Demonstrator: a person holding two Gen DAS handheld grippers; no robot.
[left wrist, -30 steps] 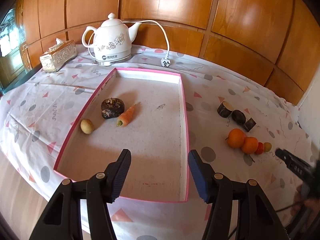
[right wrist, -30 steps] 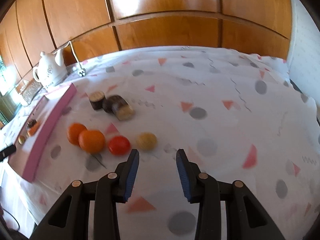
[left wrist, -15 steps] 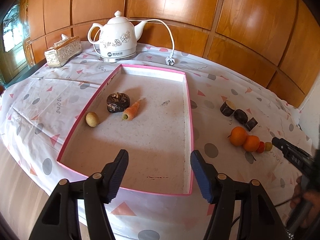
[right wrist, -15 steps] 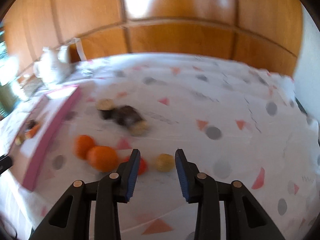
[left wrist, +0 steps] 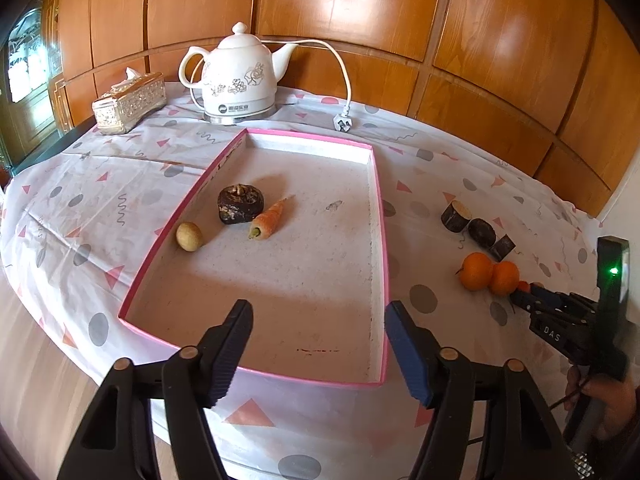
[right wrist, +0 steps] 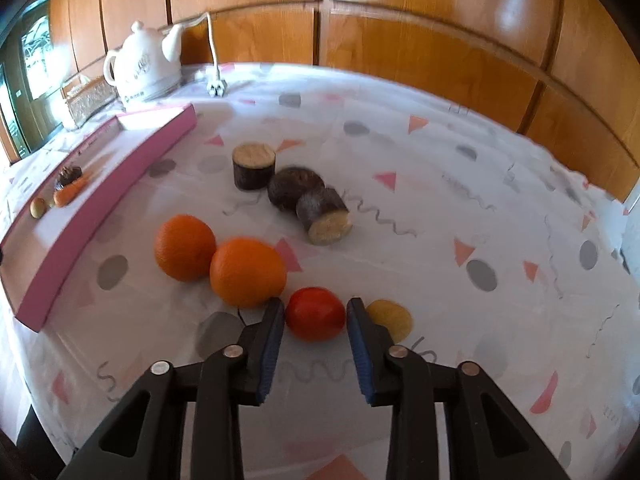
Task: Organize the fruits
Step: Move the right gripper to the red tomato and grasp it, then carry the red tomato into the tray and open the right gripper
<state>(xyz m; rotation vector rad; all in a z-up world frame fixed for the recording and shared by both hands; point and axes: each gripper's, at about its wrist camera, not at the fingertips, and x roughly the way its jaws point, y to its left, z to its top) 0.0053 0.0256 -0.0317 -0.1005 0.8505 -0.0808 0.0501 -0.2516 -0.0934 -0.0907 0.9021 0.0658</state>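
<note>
The right gripper (right wrist: 315,320) has its jaws released on either side of the small round red tomato-like fruit (right wrist: 315,313), which lies on the cloth-covered surface (right wrist: 440,184) between a round orange (right wrist: 247,271) and a small yellowish fruit (right wrist: 394,318). It looks light, smooth and soft-skinned, so a gentle pinch across its widest middle seems wise; it may roll or bruise. The left gripper (left wrist: 319,344), jaws released and empty, hovers over the shallow pink-rimmed tray (left wrist: 383,264).

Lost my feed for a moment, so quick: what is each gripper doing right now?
Left gripper: open, empty, above the pink tray.
Right gripper: open, fingers either side of the red tomato, not clamped.
</note>
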